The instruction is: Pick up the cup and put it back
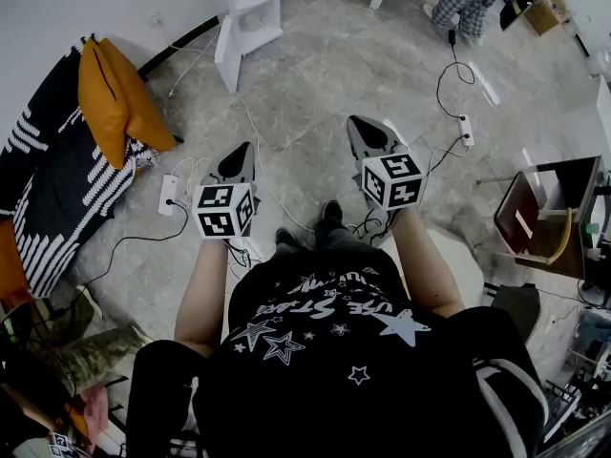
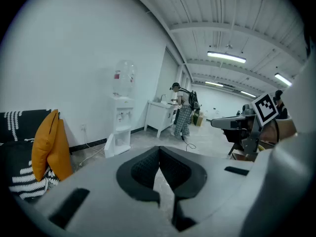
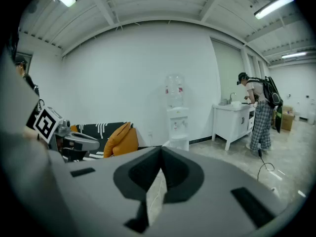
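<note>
Starred shirt (image 1: 325,342); beyond it, left tool (image 1: 244,149), right tool (image 1: 357,122), closed.

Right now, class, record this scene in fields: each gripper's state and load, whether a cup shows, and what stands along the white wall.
Left gripper: jaws together, nothing between them
Right gripper: jaws together, nothing between them
Cup: none in any view
Along the wall: black-and-white striped sofa with an orange cushion, white water dispenser, white cabinet
Other person: stands at the cabinet, in checked trousers
</note>
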Motion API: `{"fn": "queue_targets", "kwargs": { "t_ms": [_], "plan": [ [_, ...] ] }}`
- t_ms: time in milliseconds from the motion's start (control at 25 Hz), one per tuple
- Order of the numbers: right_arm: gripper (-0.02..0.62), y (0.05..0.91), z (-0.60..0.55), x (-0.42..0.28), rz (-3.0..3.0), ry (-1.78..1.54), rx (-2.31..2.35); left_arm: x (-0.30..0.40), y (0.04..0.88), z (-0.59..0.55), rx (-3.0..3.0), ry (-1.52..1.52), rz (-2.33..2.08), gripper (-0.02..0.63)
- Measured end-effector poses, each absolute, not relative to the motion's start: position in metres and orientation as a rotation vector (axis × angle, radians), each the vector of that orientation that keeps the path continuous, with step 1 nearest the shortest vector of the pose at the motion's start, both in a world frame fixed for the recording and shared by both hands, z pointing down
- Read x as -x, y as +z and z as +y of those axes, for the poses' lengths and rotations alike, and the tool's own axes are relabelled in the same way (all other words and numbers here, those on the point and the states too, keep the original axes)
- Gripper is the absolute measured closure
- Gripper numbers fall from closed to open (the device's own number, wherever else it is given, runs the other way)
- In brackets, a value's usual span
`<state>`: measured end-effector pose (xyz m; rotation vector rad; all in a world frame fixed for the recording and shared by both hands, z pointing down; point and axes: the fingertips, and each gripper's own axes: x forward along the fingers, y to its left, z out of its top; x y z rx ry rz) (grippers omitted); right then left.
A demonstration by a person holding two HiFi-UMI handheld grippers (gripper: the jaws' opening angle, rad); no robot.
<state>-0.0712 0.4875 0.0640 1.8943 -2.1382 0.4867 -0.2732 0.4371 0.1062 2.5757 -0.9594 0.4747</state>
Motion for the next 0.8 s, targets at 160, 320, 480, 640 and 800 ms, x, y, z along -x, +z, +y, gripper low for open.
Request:
{"fn": "queue_targets", "kwargs": {
  "t_ms": [160,320,480,640,800],
  "plan": [
    [0.589,0.068,0.487,0.076,-2.134,0.502,-1.907,0.281,0.111,0.441,-2.577,0.485,-0.956,0.597],
    [0.589,0.065,0.483,0.078,-2.135,0.511,-1.931,0.287,0.11,0.438,-2.57,0.477,-0.967,0.597],
    [0.589,0.06,0.477,0.091,-2.16,0.491,-1.928,0.296,0.109,0.441,-2.557,0.462,-0.983,0.597],
    [0.589,0.06,0.471,0.108,-2.21,0.485,-1.941,0.311,0.105,0.444,-2.553,0.432,-0.999,0.597],
    [0.449,0.059,0.456,0.12,-2.268,0.523,-1.979,0.326,0.101,0.433,-2.554,0.423,-1.034,0.597]
  ]
}}
